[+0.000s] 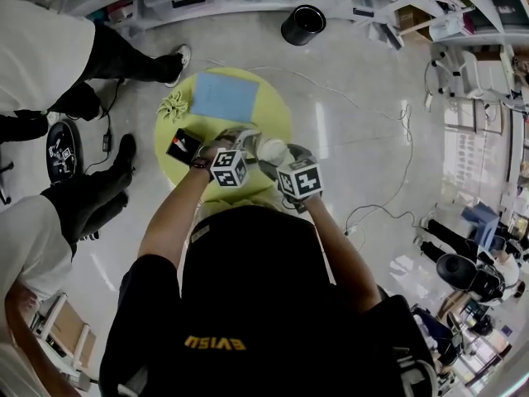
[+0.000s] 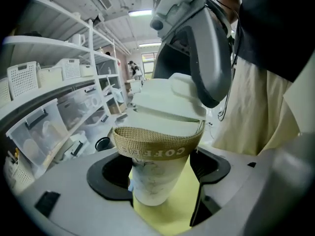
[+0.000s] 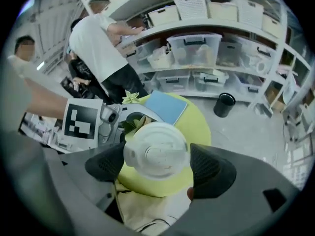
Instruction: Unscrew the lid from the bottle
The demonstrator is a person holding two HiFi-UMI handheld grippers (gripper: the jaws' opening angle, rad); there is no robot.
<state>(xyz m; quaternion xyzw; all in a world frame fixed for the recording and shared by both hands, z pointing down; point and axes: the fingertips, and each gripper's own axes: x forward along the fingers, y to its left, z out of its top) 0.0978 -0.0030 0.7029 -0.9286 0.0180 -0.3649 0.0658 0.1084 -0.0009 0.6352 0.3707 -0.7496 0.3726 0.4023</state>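
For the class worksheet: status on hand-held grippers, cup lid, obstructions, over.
Left hand-held gripper clamped on white paper cup with woven tan sleeve. Right hand-held gripper open around round white plastic lid, lid on. Nothing blocking.

Floor (image 1: 355, 122): glossy pale grey, thin cables (image 1: 395, 190) trailing at right.
Table (image 1: 277, 114): round, yellow-green, mid-floor.
Shelving (image 3: 211, 27): white racks along the far wall, holding clear lidded bins (image 3: 194, 48).
Bucket (image 1: 302, 25): black, on the floor near the far shelving.
Ceiling: strip lights (image 2: 141, 13) lit.
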